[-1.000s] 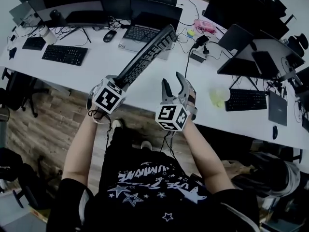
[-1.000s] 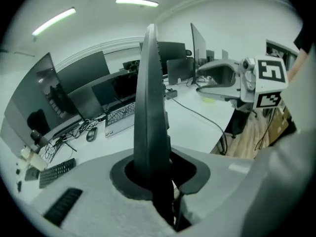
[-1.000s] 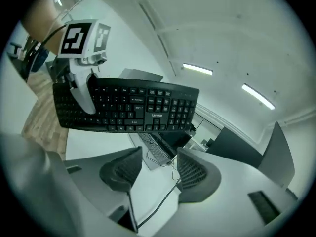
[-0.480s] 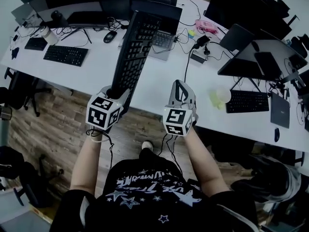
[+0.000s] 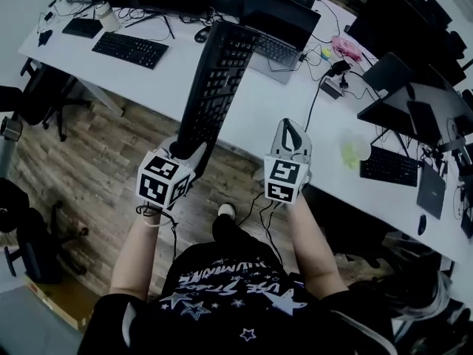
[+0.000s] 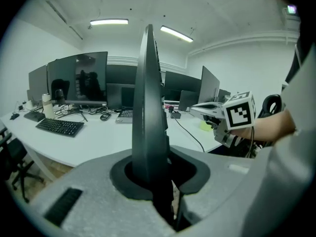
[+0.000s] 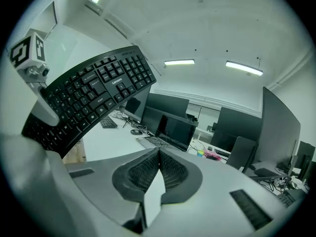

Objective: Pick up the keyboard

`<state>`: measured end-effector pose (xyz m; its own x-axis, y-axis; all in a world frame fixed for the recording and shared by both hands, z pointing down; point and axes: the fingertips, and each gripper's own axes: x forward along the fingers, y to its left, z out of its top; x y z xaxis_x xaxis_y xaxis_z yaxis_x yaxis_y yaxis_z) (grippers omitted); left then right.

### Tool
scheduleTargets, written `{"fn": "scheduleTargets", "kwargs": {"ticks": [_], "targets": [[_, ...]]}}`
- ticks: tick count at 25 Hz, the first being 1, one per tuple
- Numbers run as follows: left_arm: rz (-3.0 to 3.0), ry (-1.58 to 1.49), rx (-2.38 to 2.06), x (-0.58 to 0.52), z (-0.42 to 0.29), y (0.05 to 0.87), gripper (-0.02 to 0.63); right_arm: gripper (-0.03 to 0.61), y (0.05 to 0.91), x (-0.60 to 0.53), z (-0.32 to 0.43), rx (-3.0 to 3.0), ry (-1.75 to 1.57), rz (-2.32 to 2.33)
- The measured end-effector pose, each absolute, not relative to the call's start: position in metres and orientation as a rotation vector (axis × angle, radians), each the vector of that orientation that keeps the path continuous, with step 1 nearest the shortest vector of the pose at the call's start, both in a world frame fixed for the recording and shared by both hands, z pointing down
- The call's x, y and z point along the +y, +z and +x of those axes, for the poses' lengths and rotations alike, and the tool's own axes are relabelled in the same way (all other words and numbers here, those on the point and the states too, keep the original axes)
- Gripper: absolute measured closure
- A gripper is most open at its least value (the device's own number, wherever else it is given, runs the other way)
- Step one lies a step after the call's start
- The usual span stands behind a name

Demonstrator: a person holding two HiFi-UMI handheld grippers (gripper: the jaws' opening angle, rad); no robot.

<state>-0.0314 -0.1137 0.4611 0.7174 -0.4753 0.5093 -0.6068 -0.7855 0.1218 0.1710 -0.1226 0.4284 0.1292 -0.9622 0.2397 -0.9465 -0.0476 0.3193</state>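
- Keyboard (image 5: 216,80) is off the surface (image 5: 166,69), held in the air by its near short end. It runs from lower centre up toward the top centre of the head view, far end over the surface, near end over the wood floor (image 5: 96,161).
- Change: a second ago it lay edge-on along a diagonal toward the upper right. It has since rolled, so the keys now face the camera, and it has swung more upright in the frame.
- Left hand-held gripper (image 5: 186,150) is clamped narrow on the keyboard's end. Its own view shows the board edge-on, standing between the pads.
- Right hand-held gripper (image 5: 289,133) had its jaws spread a second ago. Now they are pressed together with nothing between them. It sits right of centre, apart from the keyboard.
- Reading: the lift is done, on the left grip alone. The right side gives no support.
- Risk, as a judgement: a long board held at one end could droop or twist in the pads.
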Motion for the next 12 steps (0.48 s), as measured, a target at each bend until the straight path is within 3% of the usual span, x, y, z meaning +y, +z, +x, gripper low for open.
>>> {"fn": "scheduleTargets", "kwargs": {"ticks": [12], "targets": [[2.536,0.551,-0.991,0.004,-0.136,0.463,0.529,0.571,0.407,-0.036,0.084,-1.938,-0.087,1.966]]}}
